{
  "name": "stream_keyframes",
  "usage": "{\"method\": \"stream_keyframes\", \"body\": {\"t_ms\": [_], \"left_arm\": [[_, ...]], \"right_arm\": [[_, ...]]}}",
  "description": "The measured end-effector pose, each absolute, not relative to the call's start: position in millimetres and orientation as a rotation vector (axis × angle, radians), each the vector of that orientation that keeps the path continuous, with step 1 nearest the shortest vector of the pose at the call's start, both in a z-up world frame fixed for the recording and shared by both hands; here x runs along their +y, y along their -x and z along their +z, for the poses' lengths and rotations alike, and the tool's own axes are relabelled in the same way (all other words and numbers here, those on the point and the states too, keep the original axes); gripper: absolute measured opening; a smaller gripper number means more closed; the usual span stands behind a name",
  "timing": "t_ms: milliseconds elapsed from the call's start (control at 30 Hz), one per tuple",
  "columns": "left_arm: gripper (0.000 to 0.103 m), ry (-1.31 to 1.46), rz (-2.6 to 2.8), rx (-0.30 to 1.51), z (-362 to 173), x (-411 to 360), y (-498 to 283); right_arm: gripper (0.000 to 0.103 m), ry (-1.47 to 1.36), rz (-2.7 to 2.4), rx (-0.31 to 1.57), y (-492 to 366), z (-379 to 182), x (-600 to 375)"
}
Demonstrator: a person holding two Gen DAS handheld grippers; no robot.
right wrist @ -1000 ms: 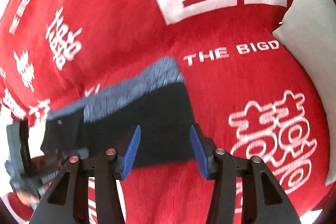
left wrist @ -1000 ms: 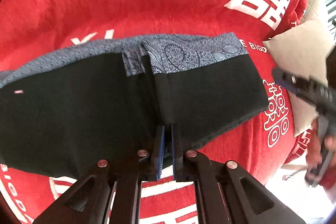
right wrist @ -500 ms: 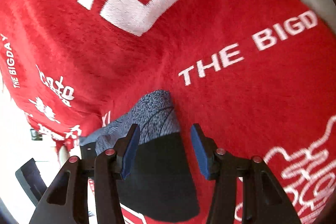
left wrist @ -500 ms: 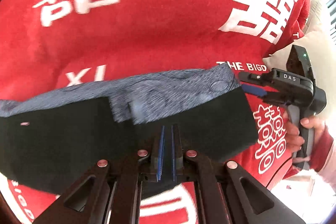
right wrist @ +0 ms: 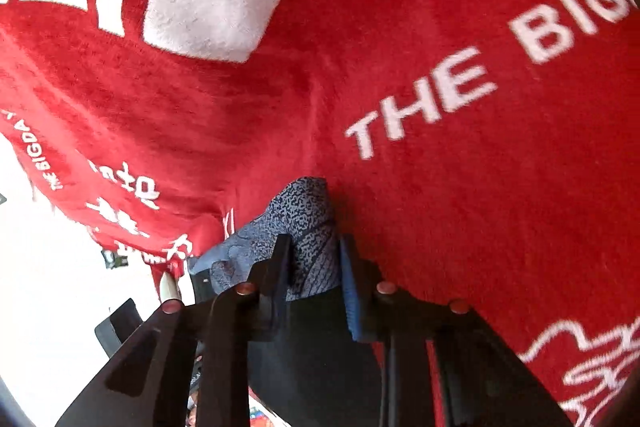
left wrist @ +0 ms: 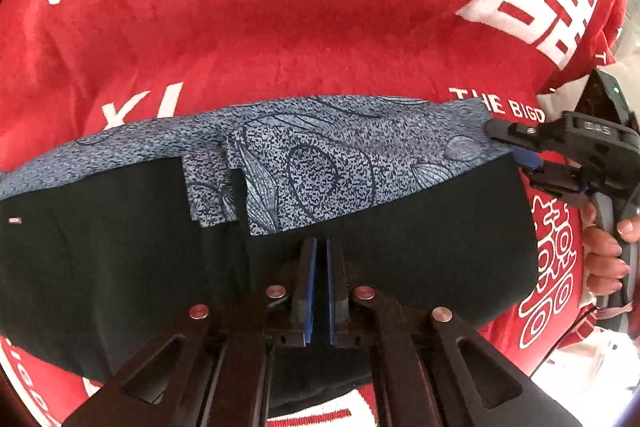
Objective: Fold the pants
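The pants [left wrist: 420,227] are black with a blue-grey patterned band along the far edge and lie spread on a red blanket. My left gripper [left wrist: 321,247] is shut on the near black edge of the pants, near the middle. My right gripper [right wrist: 314,247] is open, its fingers straddling the patterned far corner of the pants [right wrist: 308,223]; the cloth lies between the pads. In the left wrist view the right gripper [left wrist: 516,147] sits at the pants' far right corner, held by a hand.
The red blanket [left wrist: 300,27] with white lettering covers the whole surface; it also fills the right wrist view [right wrist: 440,47]. Its edge drops off at the right in the left wrist view. A bright floor shows at the lower left of the right wrist view.
My right gripper has moved in from beside the pants to their far patterned corner and now straddles it. My left gripper stays shut on the near edge and has come closer to the cloth.
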State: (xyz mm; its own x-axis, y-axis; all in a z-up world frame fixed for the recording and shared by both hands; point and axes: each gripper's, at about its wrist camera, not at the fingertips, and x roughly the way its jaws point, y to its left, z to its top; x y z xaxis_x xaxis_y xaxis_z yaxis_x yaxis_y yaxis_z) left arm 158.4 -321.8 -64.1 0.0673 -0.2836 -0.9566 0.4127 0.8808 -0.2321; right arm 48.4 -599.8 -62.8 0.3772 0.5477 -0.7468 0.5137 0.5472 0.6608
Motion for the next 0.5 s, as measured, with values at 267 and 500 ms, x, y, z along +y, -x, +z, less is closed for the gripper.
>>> {"method": "stream_keyframes", "body": {"t_ms": [267, 500], "left_arm": [[0.006, -0.112, -0.483, 1.404, -56, -314, -154], [0.046, -0.09, -0.453, 1.384, -43, -300, -151]], "right_arm": [[0.044, -0.835, -0.079, 1.273, -45, -28, -566], [0.072, -0.416, -0.15, 1.274, -24, 23, -499]]}}
